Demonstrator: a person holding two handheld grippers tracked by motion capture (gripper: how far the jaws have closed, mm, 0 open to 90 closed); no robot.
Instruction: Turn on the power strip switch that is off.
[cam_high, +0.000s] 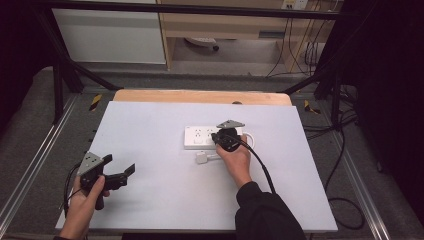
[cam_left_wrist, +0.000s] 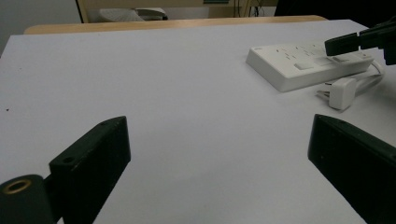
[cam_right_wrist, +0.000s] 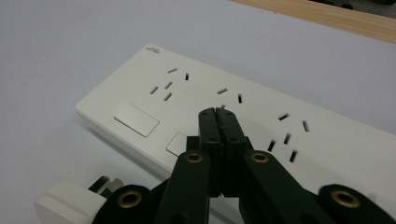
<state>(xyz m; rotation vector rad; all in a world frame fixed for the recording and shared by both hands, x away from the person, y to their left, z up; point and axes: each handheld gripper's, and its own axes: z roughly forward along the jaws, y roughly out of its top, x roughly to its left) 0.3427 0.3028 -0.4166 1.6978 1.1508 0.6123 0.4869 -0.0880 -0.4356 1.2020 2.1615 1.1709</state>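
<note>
White power strip (cam_high: 207, 136) lies flat on the pale table (cam_high: 150, 200), a little toward one o'clock from the table's middle in the high view, its long side running from nine to three o'clock. Over its three o'clock end hangs the right gripper (cam_high: 223, 140), held by the person's right hand (cam_high: 236, 161) in a dark sleeve, a black cable trailing off toward five o'clock. Just beside the strip at its six o'clock side lies a white plug (cam_high: 202, 158) on its white cord. Well apart, toward eight o'clock near the table's front edge, the left hand (cam_high: 85, 200) holds the left gripper (cam_high: 122, 169), its fingers spread and nothing between them, pointing toward three o'clock. In the left gripper view, the two black fingers (cam_left_wrist: 91, 161) stand wide at the bottom corners with bare table between them; the power strip (cam_left_wrist: 303, 65) sits at two o'clock, the plug (cam_left_wrist: 341, 92) just beside it on its near side, and the right gripper's black tip (cam_left_wrist: 348, 43) reaches in over the strip's top face. In the right gripper view, the right gripper (cam_right_wrist: 217, 113) has its fingers clenched flat against each other, gripping nothing, their tip over the strip's (cam_right_wrist: 140, 84) top face among the socket slots and beside a flat rocker switch (cam_right_wrist: 136, 120); whether the tip touches the surface I cannot tell. The plug (cam_right_wrist: 70, 203) shows at seven o'clock, its metal prongs pointing toward the strip.
</note>
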